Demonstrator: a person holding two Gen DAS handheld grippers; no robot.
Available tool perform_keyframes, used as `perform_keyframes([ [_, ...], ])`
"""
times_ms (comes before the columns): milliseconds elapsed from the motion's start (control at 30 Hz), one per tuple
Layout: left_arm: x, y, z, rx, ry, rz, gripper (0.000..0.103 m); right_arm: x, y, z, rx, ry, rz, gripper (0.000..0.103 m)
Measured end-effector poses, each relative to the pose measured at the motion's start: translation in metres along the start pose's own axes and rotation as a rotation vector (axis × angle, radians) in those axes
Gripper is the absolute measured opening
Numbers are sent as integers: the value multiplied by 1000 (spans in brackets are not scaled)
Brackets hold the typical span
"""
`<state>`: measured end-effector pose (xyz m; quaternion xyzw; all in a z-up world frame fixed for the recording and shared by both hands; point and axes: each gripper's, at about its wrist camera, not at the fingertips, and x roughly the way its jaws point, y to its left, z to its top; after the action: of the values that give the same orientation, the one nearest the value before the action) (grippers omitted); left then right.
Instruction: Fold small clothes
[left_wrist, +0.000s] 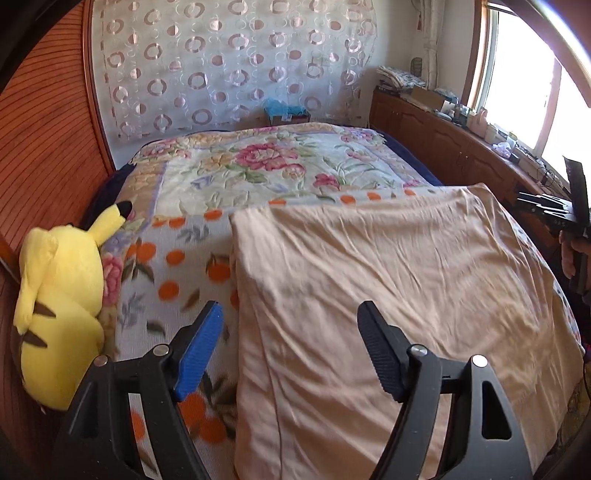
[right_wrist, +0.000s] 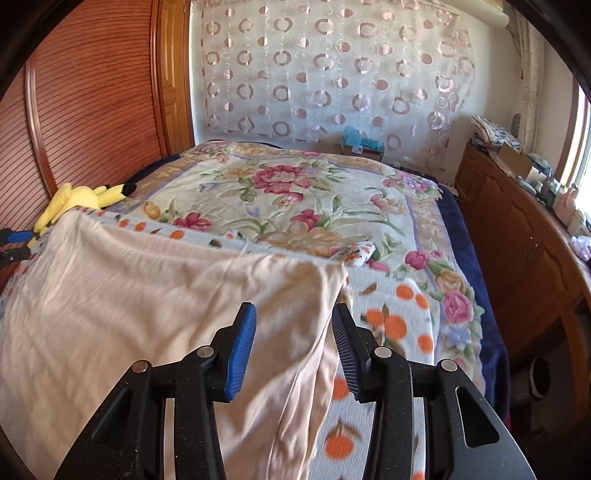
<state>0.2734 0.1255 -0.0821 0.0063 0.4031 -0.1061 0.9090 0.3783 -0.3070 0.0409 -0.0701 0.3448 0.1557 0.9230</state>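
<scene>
A beige garment (left_wrist: 388, 280) lies spread flat on the bed; it also shows in the right wrist view (right_wrist: 166, 302). My left gripper (left_wrist: 291, 314) is open and empty, hovering above the garment's left edge. My right gripper (right_wrist: 295, 317) is open and empty, above the garment's right edge near its far right corner. The right gripper also shows at the right edge of the left wrist view (left_wrist: 557, 210), held by a hand. The left gripper's blue tip shows at the left edge of the right wrist view (right_wrist: 14, 236).
The bed carries a floral blanket (left_wrist: 258, 166) and an orange-print cloth (right_wrist: 391, 325). A yellow plush toy (left_wrist: 59, 306) lies at the bed's left side. A small rolled cloth (right_wrist: 356, 254) lies beyond the garment. A wooden cabinet (right_wrist: 524, 236) stands on the right, a wooden wall (left_wrist: 48, 140) on the left.
</scene>
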Motion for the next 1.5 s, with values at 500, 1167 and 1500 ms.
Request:
perform_keyframes([
  [500,-44,-25,-72,-14,0,17,76,-97,-11,-108,73,19,-7,44],
  [1167,-46,-16,-99,-80,22,55,76,-115,-4,-126,134,59,58,44],
  [1500,-31,-1,-85,-123,40,22,58,-77,0,-99,154,96,38,44],
])
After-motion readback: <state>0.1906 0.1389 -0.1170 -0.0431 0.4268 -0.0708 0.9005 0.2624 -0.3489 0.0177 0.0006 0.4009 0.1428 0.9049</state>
